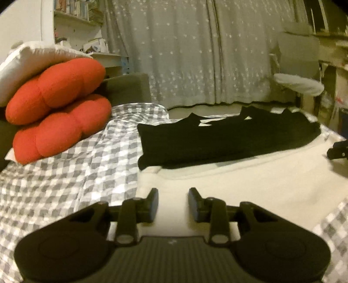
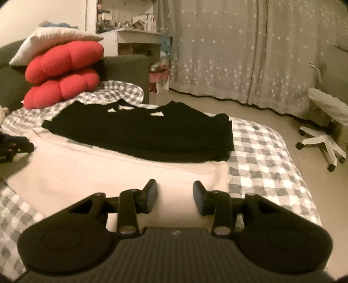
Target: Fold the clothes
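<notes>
We see our left gripper (image 1: 173, 201) and right gripper (image 2: 175, 196) both spread, pinching nothing, above a white garment (image 2: 108, 174) under a folded black garment (image 2: 141, 130) on the bed (image 2: 265, 156).

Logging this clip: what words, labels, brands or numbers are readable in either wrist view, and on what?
None can be read.
Book spines on the shelf: too blurred.
Boxes on the white cabinet: print too small and blurred.
Small pale mark on the left gripper body: not legible.
Black garment: white patches, no readable text.
</notes>
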{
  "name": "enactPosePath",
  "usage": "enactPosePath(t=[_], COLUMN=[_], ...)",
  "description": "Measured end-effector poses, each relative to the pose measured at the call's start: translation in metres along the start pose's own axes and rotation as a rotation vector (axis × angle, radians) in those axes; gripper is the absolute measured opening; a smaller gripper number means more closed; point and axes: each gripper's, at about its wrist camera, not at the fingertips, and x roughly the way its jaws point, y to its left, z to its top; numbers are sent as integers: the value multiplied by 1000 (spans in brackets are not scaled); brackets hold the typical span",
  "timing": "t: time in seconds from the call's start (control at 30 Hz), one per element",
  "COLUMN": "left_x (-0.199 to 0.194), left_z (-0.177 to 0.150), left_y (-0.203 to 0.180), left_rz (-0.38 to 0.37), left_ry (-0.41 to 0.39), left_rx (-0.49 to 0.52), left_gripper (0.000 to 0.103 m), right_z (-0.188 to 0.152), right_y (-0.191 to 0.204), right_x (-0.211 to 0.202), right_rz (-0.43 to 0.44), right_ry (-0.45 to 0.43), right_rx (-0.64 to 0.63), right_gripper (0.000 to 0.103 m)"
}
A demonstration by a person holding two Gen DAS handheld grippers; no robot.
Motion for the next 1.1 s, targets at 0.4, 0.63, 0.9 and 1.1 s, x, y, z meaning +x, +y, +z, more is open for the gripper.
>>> enactPosePath(t=[0.4,0.63,0.9,1.1], left_x=[-12,-20,-25,-28], left_z=[7,12,17,19], left_y=[15,16,6,14], left_rz=[-8,-17,0,10], left_ry=[77,134,186,215], left_rx=[-85,-160,-120,-132], left_gripper=[33,36,39,39], right_z=[10,14,12,10], right_y=[-5,-13,-12,-16], right_x=[-19,-33,-40,-40], right_rz=[-26,-42,-62,-90], right_ry=[42,67,126,174], right_rx=[11,70,66,87], right_gripper=[39,43,45,45])
